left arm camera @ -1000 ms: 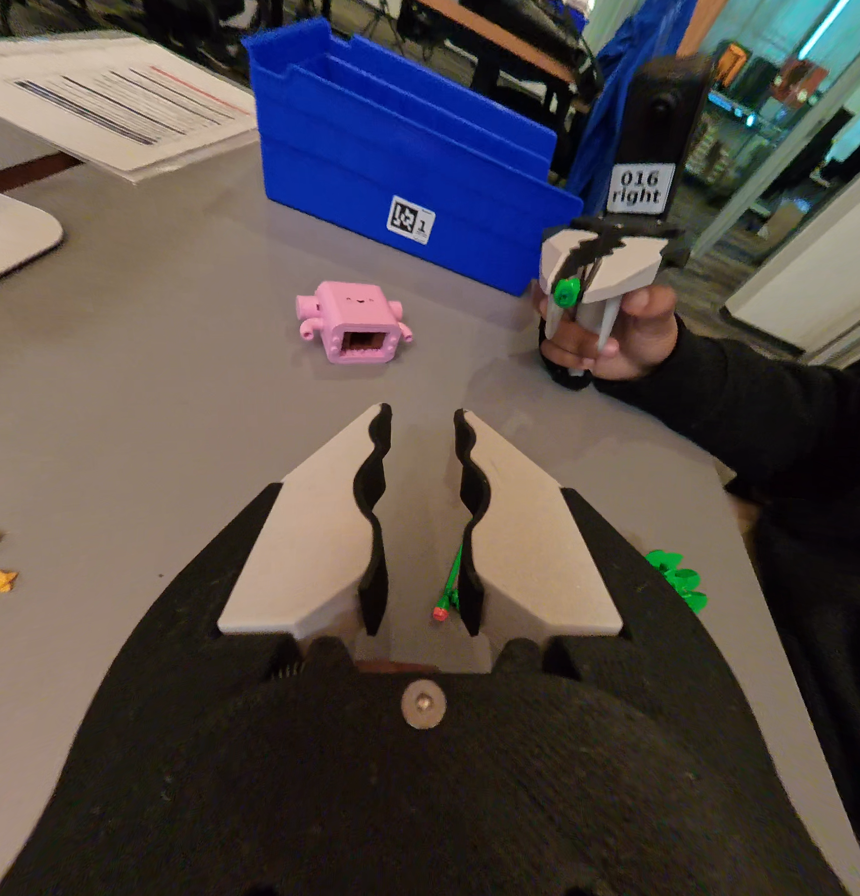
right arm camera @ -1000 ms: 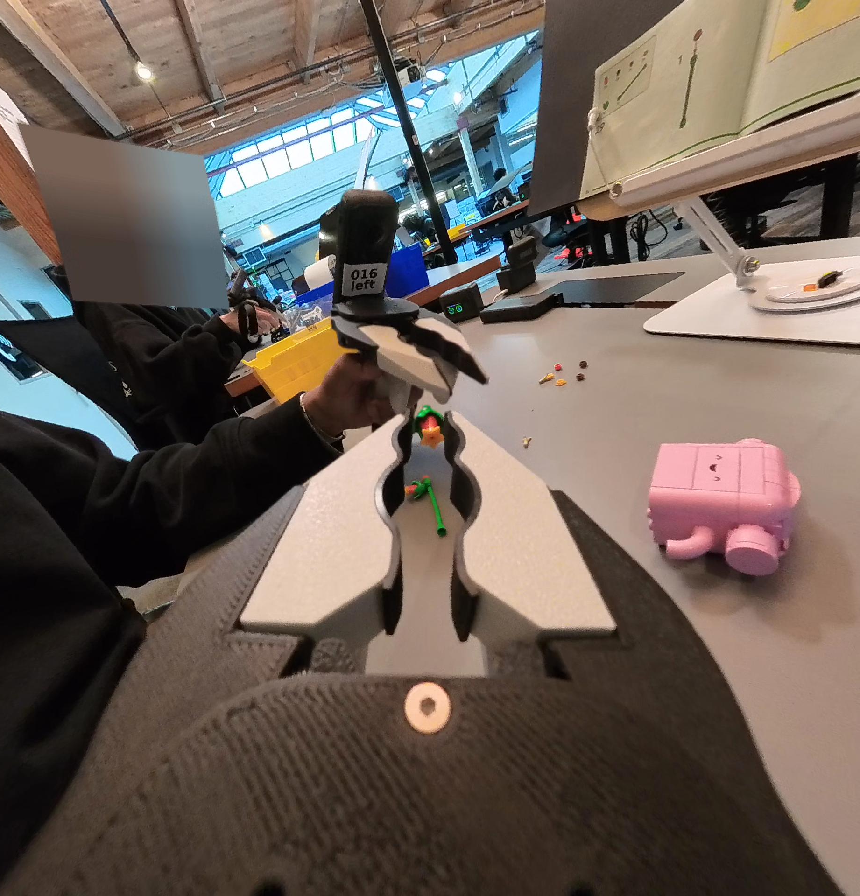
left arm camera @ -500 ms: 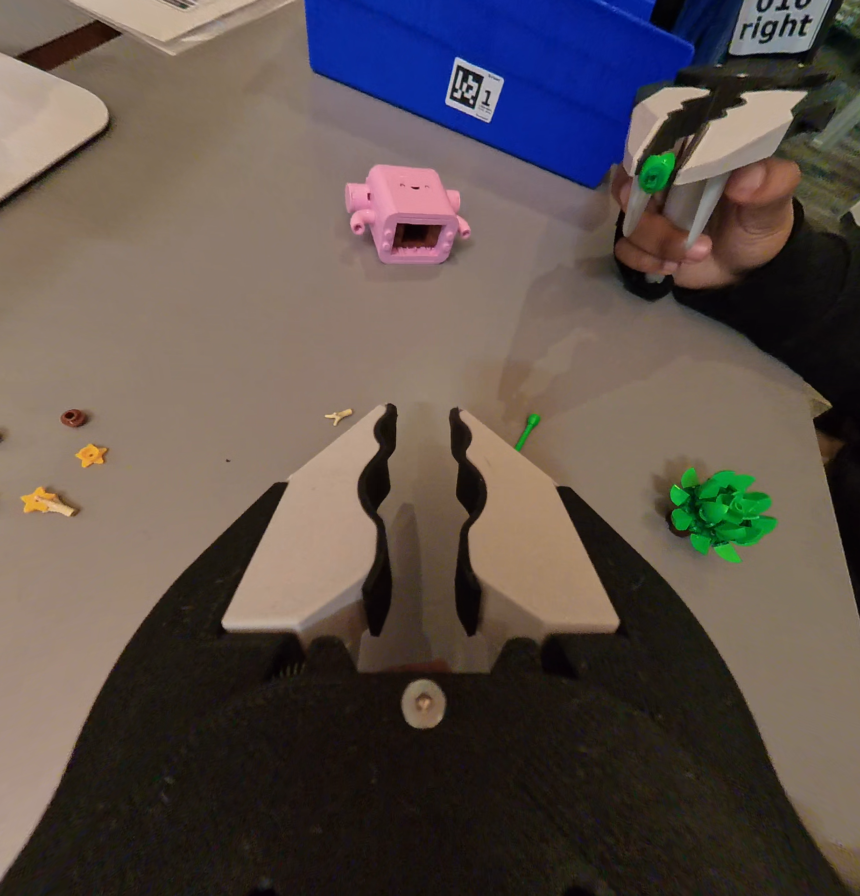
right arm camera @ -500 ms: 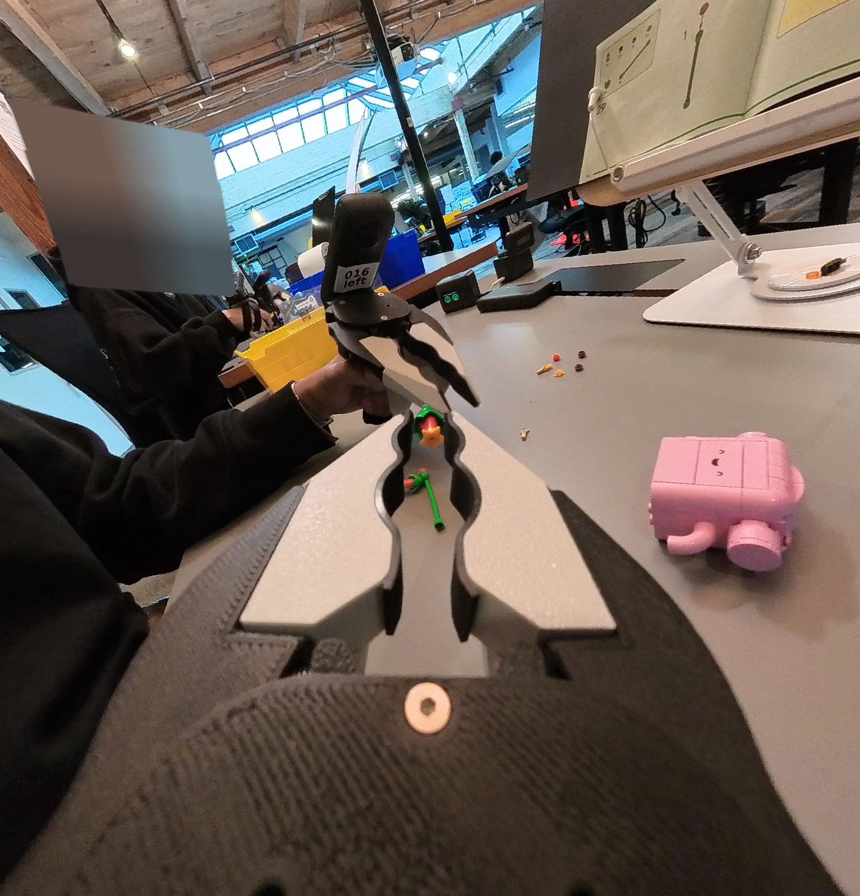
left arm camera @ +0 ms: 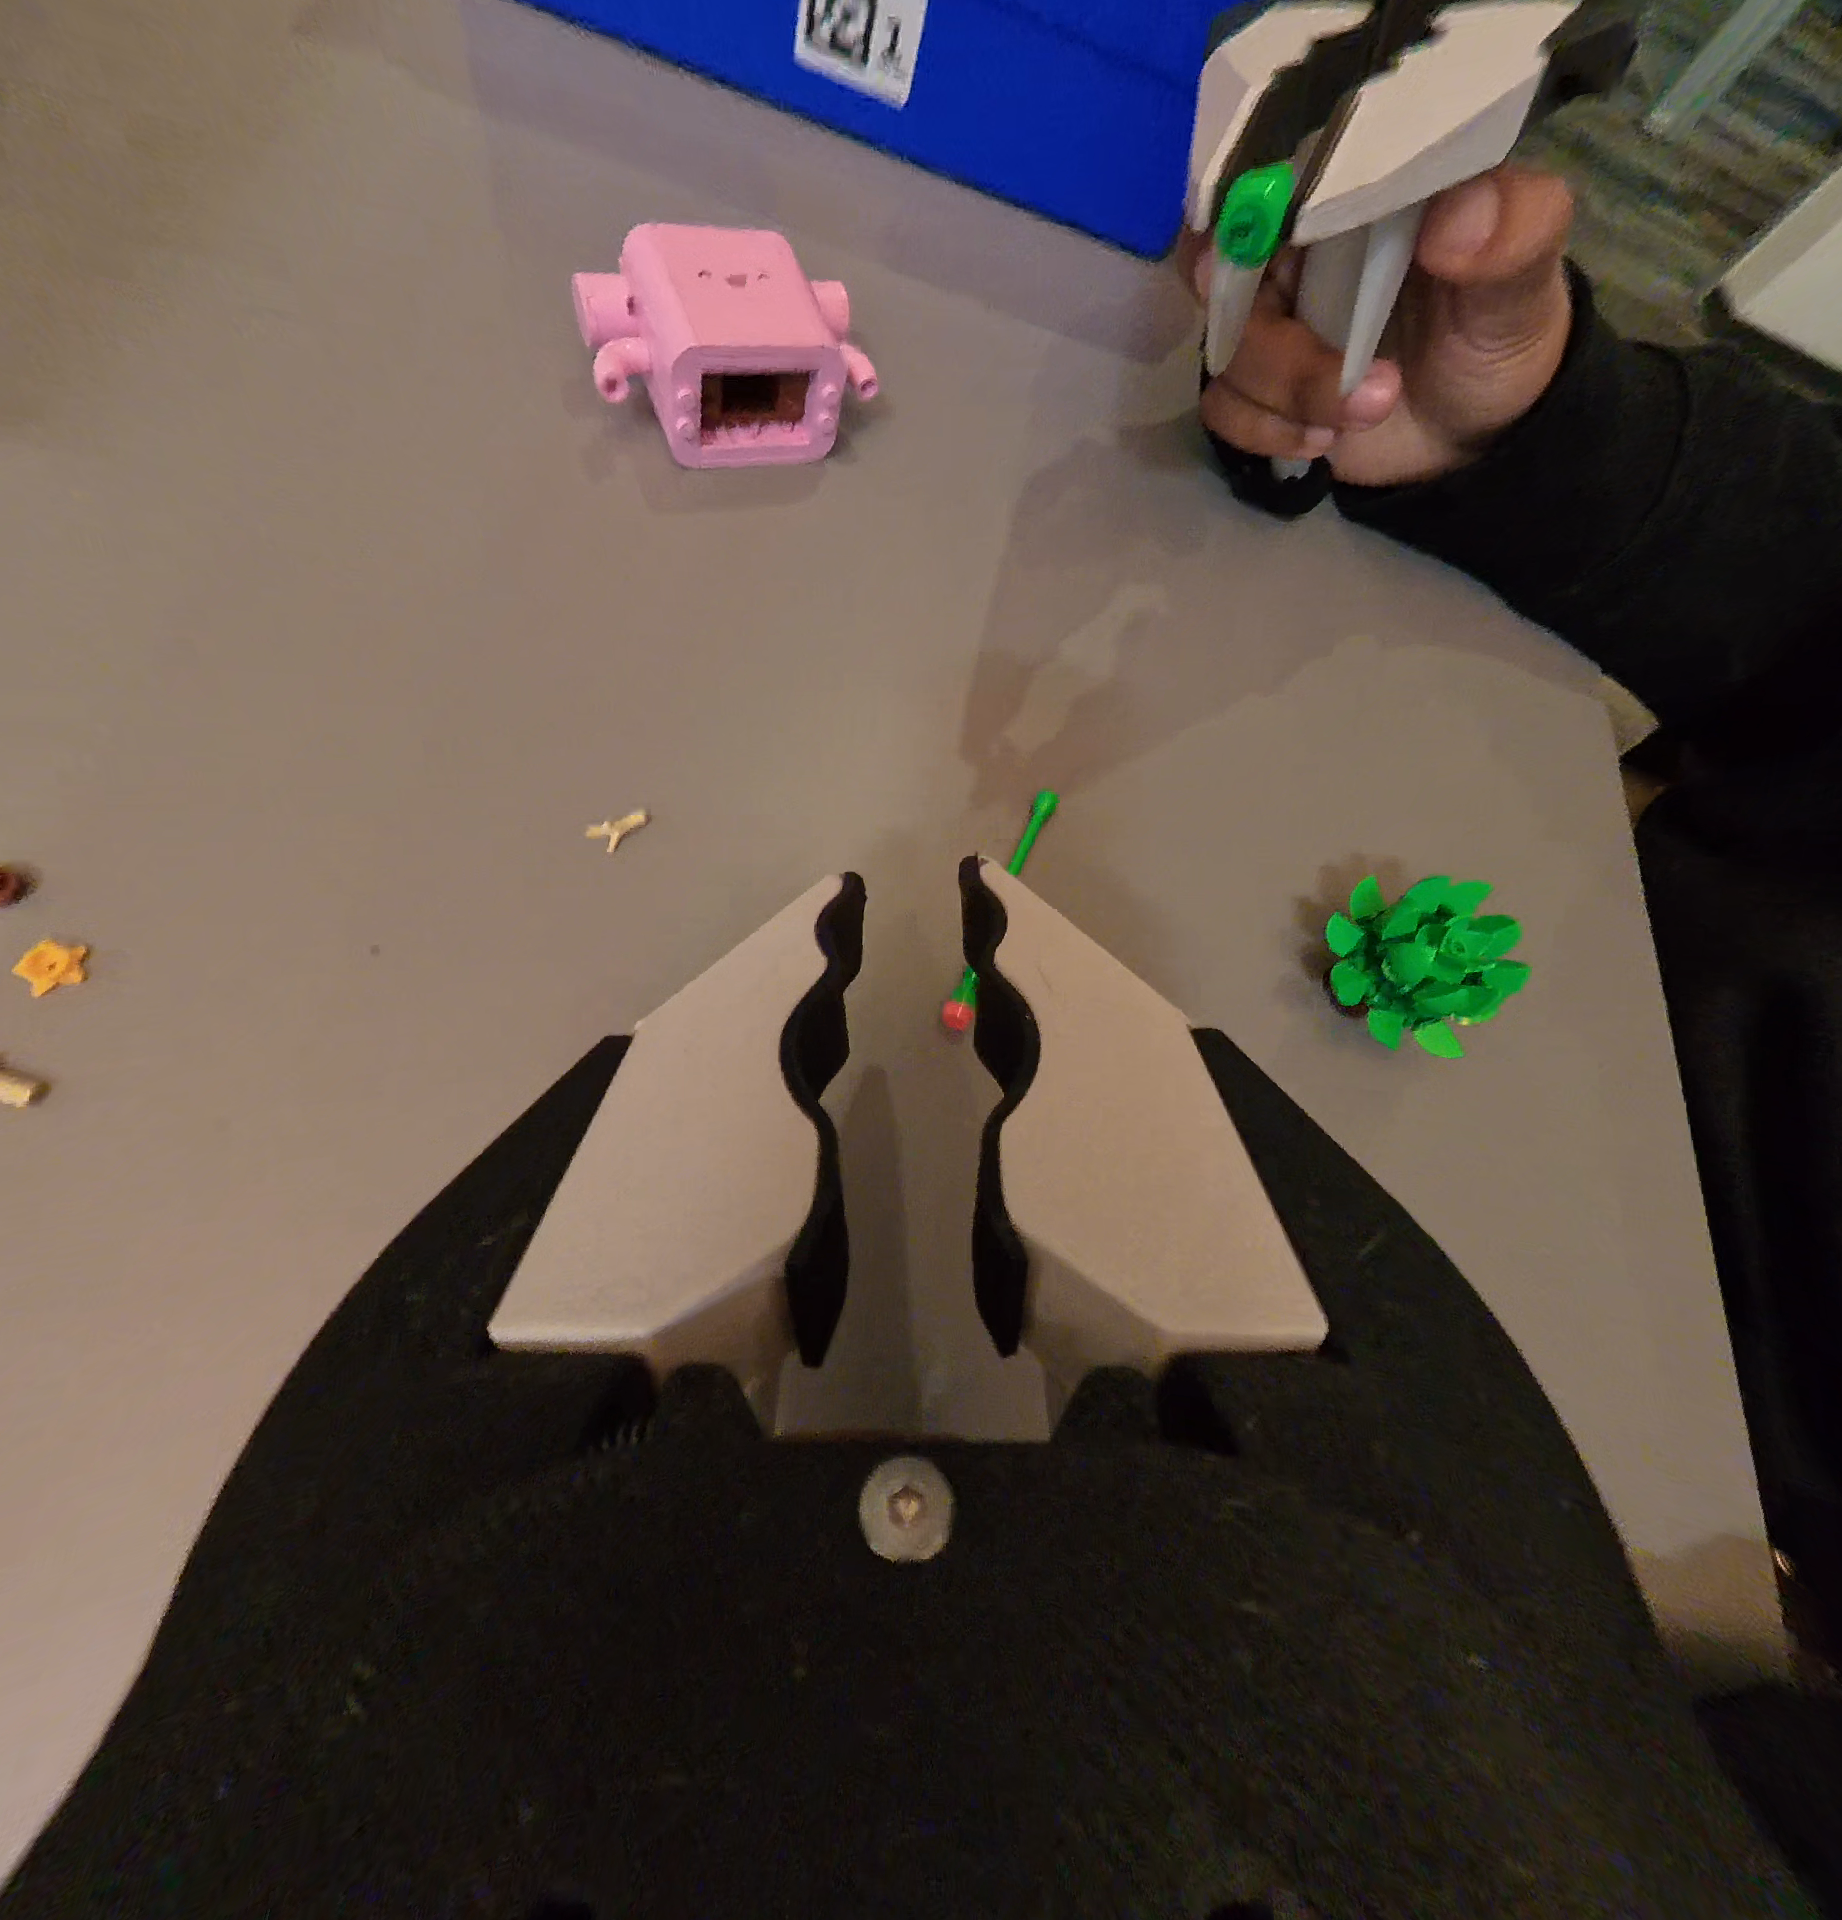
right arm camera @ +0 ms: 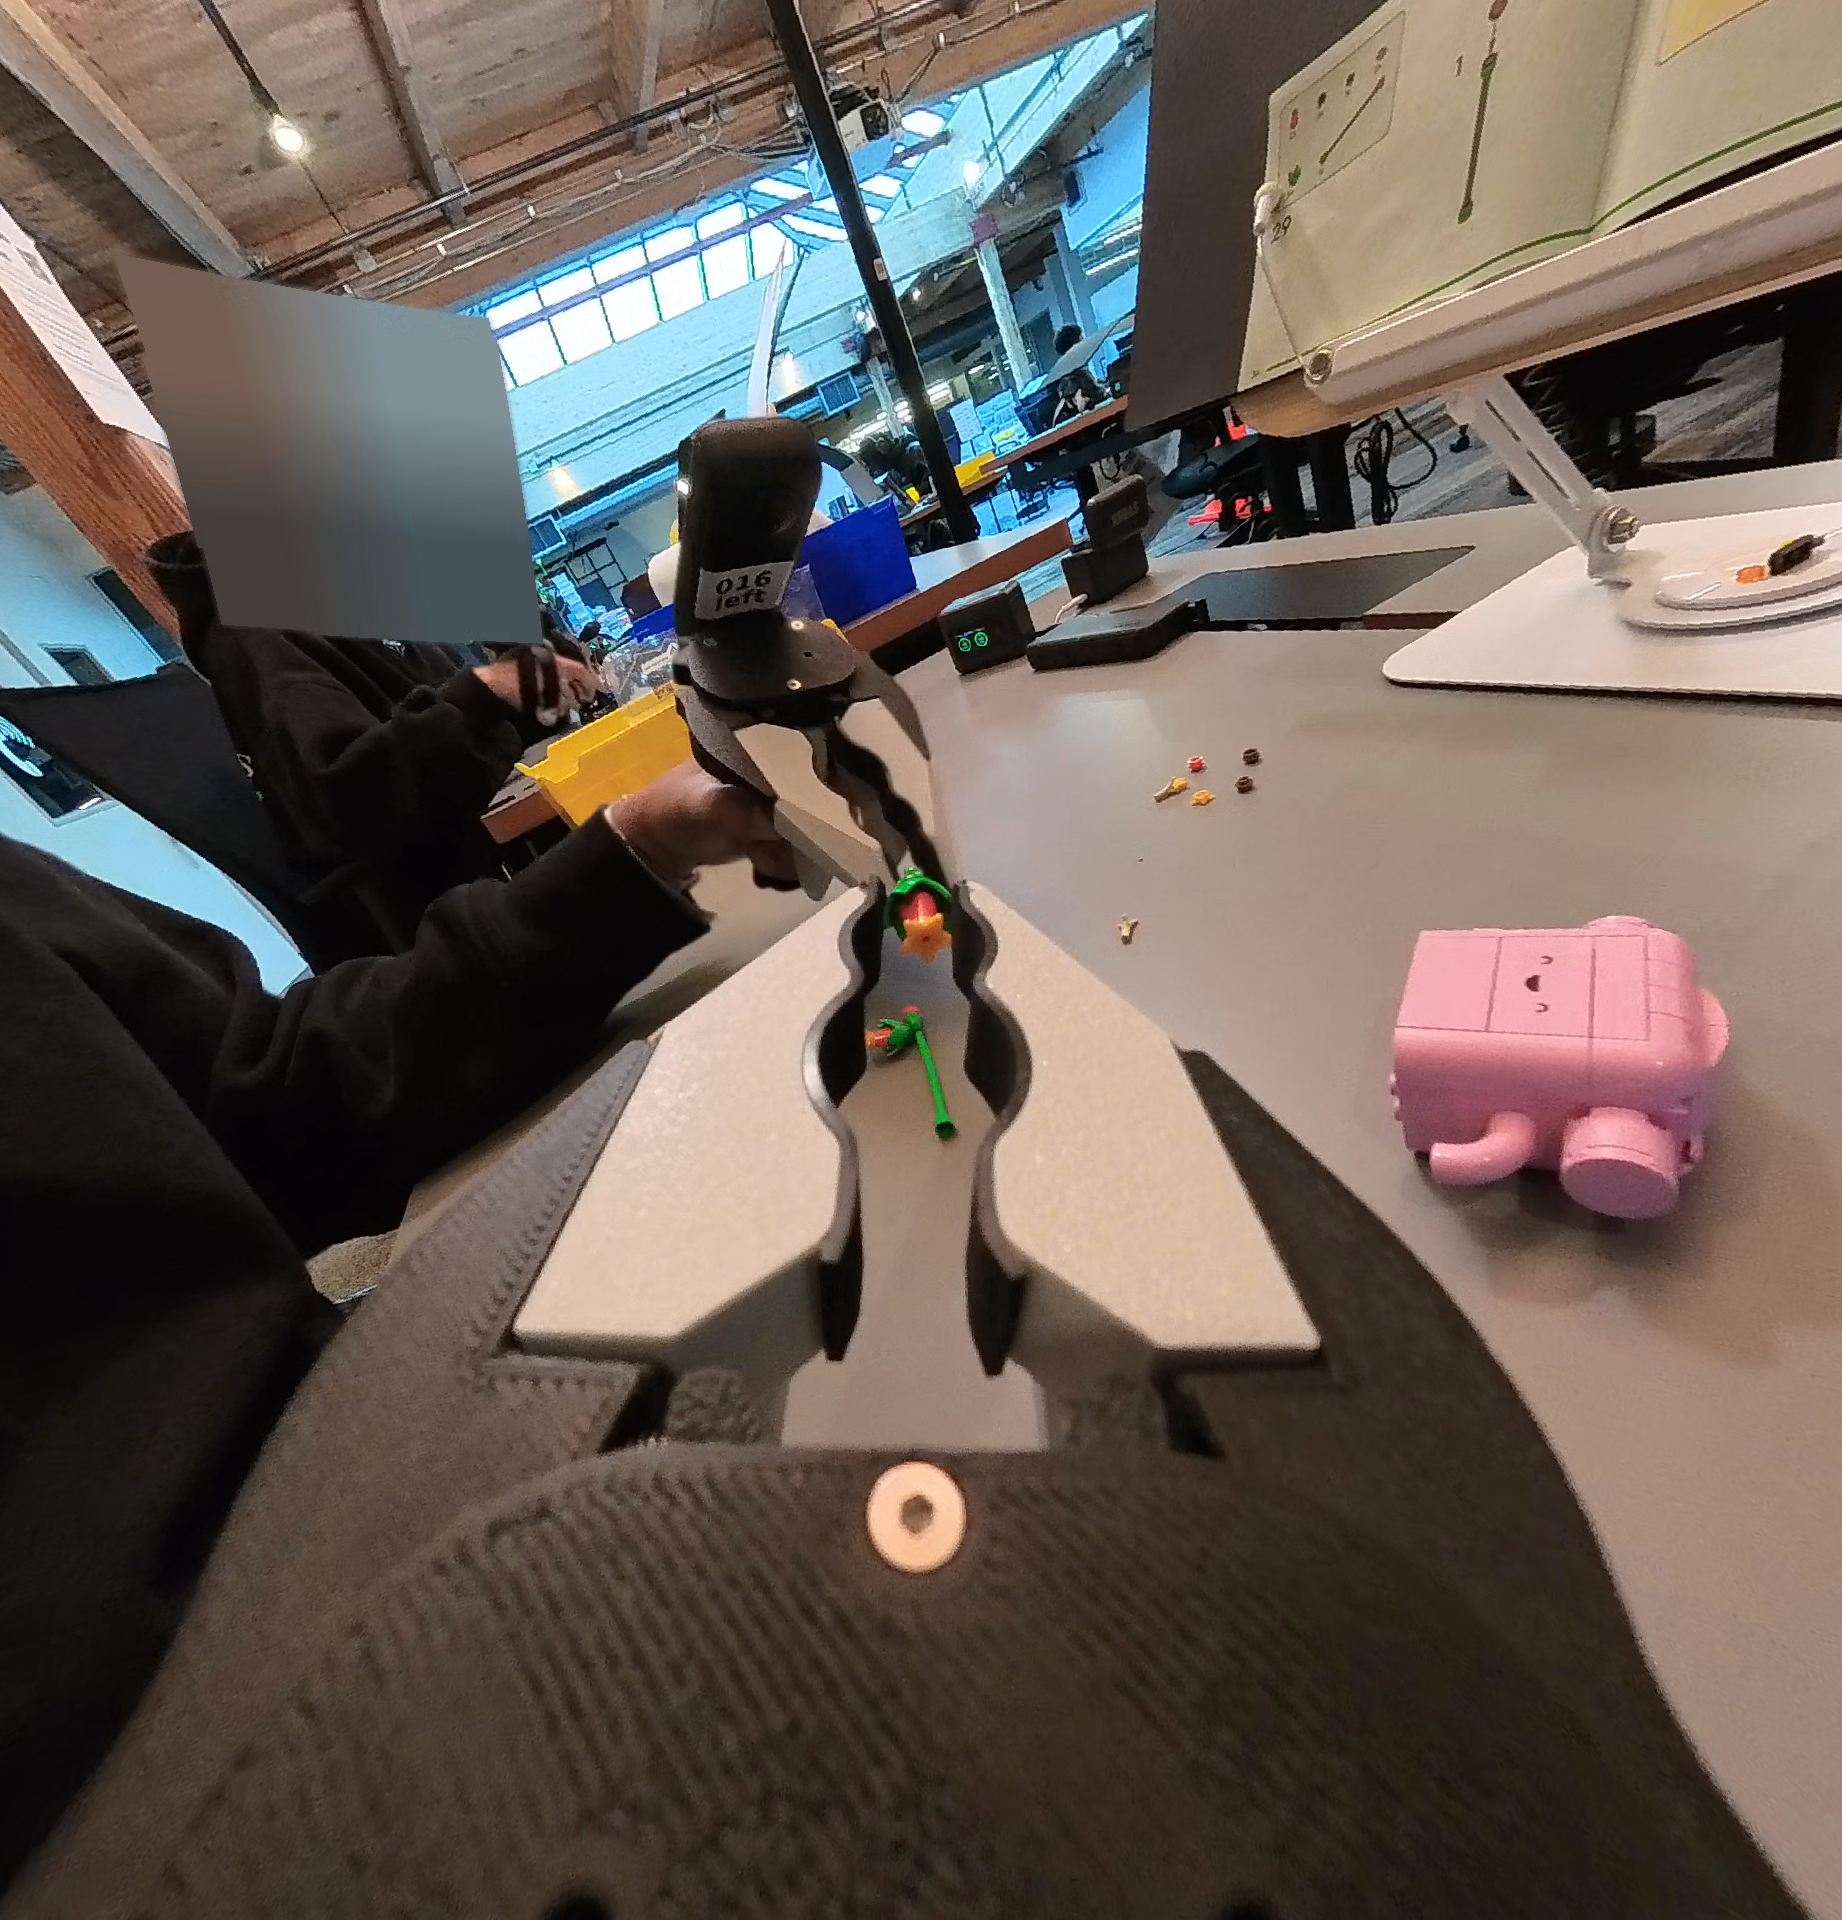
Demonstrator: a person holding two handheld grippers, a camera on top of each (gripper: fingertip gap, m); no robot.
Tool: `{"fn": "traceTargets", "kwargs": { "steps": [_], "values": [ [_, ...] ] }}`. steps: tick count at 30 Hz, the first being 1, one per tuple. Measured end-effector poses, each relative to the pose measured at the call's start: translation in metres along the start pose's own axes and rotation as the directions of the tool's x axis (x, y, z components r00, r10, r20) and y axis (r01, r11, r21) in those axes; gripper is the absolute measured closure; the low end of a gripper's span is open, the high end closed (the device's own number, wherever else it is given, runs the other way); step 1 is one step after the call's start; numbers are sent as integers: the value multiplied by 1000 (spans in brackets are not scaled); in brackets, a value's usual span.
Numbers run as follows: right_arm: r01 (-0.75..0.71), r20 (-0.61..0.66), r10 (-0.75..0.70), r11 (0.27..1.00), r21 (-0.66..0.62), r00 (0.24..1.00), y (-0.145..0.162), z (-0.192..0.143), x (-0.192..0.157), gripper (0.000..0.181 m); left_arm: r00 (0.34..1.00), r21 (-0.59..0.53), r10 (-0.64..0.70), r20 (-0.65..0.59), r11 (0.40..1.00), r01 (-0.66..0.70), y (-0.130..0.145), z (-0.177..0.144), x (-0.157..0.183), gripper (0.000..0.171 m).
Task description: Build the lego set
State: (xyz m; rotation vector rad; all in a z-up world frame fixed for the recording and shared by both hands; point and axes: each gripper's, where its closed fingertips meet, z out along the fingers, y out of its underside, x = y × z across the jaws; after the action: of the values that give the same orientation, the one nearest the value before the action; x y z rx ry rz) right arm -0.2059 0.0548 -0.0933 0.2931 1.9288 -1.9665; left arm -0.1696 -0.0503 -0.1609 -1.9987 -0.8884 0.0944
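My left gripper (left arm camera: pixel 912 875) hovers over the grey table (left arm camera: pixel 377 644) with its jaws a little apart and nothing between the pads. A thin green stem (left arm camera: pixel 1031 831) with a red end lies on the table just under its right finger. In the right wrist view the stem (right arm camera: pixel 935 1086) lies flat, with the left gripper (right arm camera: pixel 844 769) above it. My right gripper (right arm camera: pixel 919 899) is shut on a small green flower piece (right arm camera: pixel 922 914) with a red core and an orange star tip. It also shows raised at the far right in the left wrist view (left arm camera: pixel 1249 213).
A pink box figure (left arm camera: pixel 735 332) lies on the table ahead, before a blue bin (left arm camera: pixel 1000 94). A green leafy cluster (left arm camera: pixel 1416 961) sits at the right near the table edge. Small tan, orange and brown pieces (left arm camera: pixel 52 964) lie at the left. An instruction booklet (right arm camera: pixel 1519 125) stands on a white stand. My hands' fingertips stand some 15 cm from each other.
My left gripper has tipped down towards the table and its jaws have narrowed; the stem now lies under its right finger. My right gripper has kept hold of the flower piece, nearly still.
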Motion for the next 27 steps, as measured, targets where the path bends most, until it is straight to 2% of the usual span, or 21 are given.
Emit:
{"fn": "traceTargets", "kwargs": {
  "steps": [4,6,8,13,17,22,25,27],
  "values": [
    [-12,2,12,1000,2,1000,0,0,1,170,999,-85,-31,18,996,33,21,-19,-3,171],
    [-19,4,19,1000,-2,1000,0,0,1,170,998,-97,-68,-8,993,67,27,-24,0,171],
    [-22,5,22,1000,-6,1000,1,1,2,170,996,-140,-85,15,986,86,36,-24,-4,171],
    [-28,8,28,1000,-4,1000,1,0,2,170,998,-233,-35,48,971,46,50,-13,-8,171],
    [-42,13,42,999,4,999,0,0,2,171,999,-266,-43,25,963,48,55,-7,-3,151],
    [-41,15,41,999,3,999,0,0,1,171,999,-243,-35,-33,970,26,50,1,7,139],
    [-42,18,42,999,0,999,0,0,0,171,999,-239,0,-50,971,-12,45,11,12,140],
    [-40,18,40,999,1,999,0,0,0,171,998,-244,20,-55,969,-33,44,16,15,149]
  ]
}}
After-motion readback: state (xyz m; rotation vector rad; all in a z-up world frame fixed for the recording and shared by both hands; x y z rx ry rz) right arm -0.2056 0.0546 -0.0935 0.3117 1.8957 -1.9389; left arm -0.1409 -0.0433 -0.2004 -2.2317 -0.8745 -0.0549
